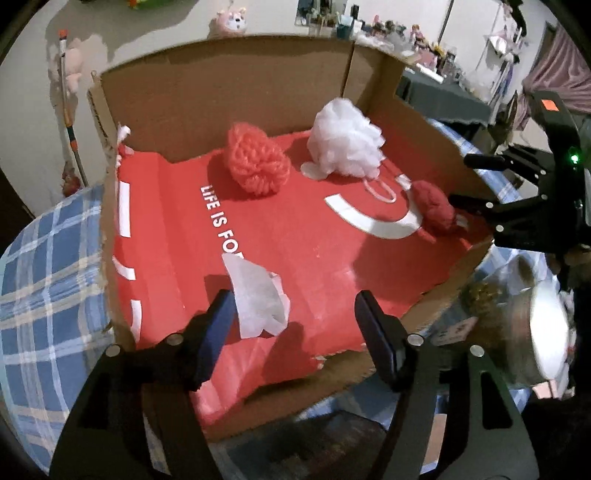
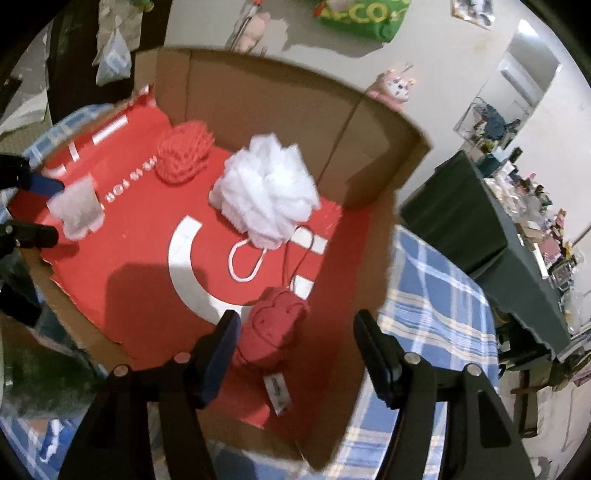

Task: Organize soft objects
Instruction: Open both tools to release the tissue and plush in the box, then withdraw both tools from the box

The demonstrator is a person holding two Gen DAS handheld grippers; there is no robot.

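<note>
A cardboard box [image 1: 236,85] lined with a red sheet [image 1: 295,254] holds a coral knitted ball [image 1: 257,163], a white mesh puff [image 1: 345,138], a dark red plush toy [image 1: 434,208] and a white sachet [image 1: 258,299]. My left gripper [image 1: 295,332] is open over the box's near edge, the sachet just ahead between its fingers. My right gripper [image 2: 293,347] is open; the red plush [image 2: 271,328] lies between its fingers, by the left one. The puff [image 2: 267,190], the knitted ball [image 2: 183,153], the sachet [image 2: 75,210] and the box wall [image 2: 273,103] show in the right wrist view.
The box sits on a blue plaid cloth [image 1: 48,280]. A shiny metal container [image 1: 546,325] stands to the right of the box. A dark, cluttered table [image 2: 491,221] is further right. Plush toys hang on the wall behind [image 1: 231,20].
</note>
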